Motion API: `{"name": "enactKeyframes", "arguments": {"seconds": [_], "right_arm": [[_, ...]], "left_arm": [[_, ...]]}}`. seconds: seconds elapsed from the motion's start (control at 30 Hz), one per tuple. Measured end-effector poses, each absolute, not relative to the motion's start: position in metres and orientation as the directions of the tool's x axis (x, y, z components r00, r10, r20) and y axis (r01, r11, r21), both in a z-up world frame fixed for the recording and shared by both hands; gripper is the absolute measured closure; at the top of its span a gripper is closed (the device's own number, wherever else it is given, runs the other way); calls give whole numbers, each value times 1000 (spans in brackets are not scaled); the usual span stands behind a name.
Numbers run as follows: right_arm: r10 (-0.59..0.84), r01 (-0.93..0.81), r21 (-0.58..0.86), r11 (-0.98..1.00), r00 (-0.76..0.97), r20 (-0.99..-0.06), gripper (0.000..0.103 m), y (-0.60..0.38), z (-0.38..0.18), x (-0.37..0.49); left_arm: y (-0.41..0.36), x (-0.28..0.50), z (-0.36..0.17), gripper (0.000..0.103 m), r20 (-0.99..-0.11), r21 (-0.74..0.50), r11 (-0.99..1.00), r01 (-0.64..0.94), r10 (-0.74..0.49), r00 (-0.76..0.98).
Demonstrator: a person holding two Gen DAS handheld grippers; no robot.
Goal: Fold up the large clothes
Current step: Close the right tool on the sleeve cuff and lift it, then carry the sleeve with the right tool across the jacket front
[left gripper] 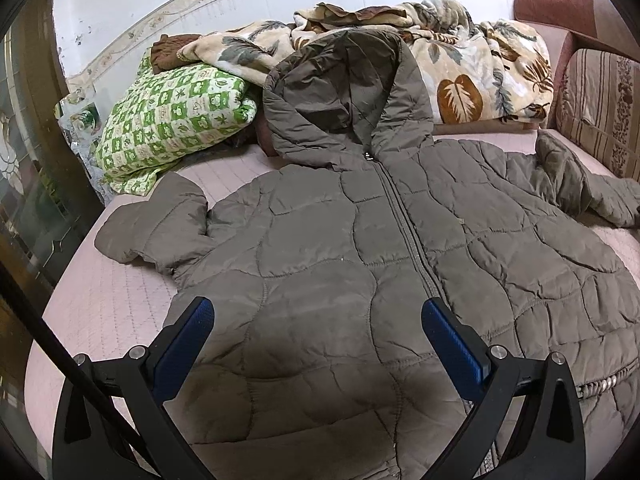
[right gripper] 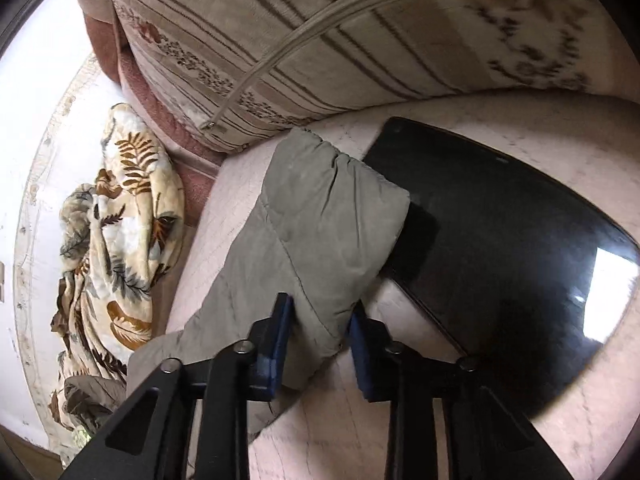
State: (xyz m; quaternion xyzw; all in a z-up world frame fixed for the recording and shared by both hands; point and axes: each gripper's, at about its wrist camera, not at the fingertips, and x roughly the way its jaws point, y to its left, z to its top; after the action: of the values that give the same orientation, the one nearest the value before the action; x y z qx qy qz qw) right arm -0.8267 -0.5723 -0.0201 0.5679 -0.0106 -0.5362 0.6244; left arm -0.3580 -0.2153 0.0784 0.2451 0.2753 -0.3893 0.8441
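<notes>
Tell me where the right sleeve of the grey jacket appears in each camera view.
Left wrist view: the right sleeve lies at the right edge, near the striped cushion.
Right wrist view: the sleeve fills the centre, between the right gripper fingers.
Shared landmark: the leaf-print blanket.

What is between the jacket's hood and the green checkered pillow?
Nothing sits between them in the left wrist view: the hood leans right against the green checkered pillow.

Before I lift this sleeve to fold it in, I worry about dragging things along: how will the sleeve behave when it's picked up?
Probably floppy: the sleeve is puffy and quilted, already bent and creased where it lies. Likely light for its bulk, so it should squash between the right gripper fingers. Its cuff overlaps the black tablet, so it may nudge that.
</notes>
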Motion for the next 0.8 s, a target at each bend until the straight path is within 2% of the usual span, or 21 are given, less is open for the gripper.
{"name": "enactKeyframes", "arguments": {"seconds": [0.1,0.4,0.6,0.8], "right_arm": [[-726,636,753,-166,438,-530,91,-567,-15,-836],[-829,645,763,-40,404,-386,93,-544,52,-853],[-833,692,707,147,472,-288,93,-522,116,-809],[-772,669,661,340,600,-210,93,-495,175,-746]], "left_arm": [[-215,-357,78,0,-655,199,579,791,-522,546],[-212,-352,80,0,-653,173,598,783,-525,546],[-205,-341,86,0,-637,157,632,759,-523,567],[-190,-328,96,0,-622,129,665,736,-524,582]]}}
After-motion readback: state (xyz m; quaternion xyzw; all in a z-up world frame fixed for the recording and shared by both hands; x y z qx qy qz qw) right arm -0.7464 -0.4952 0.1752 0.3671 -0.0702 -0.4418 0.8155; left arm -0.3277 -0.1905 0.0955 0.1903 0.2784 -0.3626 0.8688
